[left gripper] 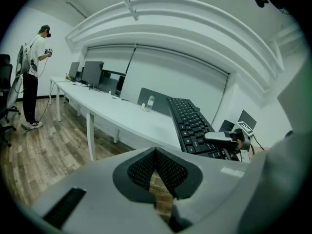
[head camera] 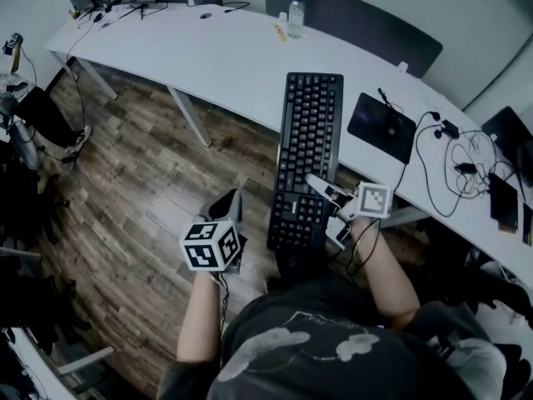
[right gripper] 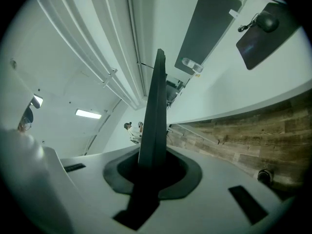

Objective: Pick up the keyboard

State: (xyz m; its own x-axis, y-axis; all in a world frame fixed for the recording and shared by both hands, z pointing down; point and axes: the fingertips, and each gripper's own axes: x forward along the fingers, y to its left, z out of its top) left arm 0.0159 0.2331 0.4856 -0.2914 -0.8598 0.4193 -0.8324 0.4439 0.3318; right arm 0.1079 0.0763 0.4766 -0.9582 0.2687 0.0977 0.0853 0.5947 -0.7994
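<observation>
Over the front edge of the white desk (head camera: 225,65) hangs the black keyboard (head camera: 306,161); its far end is above the desk top, and its near end sticks out past the desk, over the wood floor (head camera: 141,198); the right gripper (head camera: 315,182) pinches the keyboard's right side near that end, with the thin black edge (right gripper: 156,111) squeezed between its jaws; the left gripper (head camera: 231,202) is off the desk too, over the floor, just left of the keyboard; its jaws are pressed together with nothing between them; a water bottle (head camera: 296,15) stands at the back of the desk; a dark mouse pad (head camera: 381,126) lies on the desk, right of the keyboard.
</observation>
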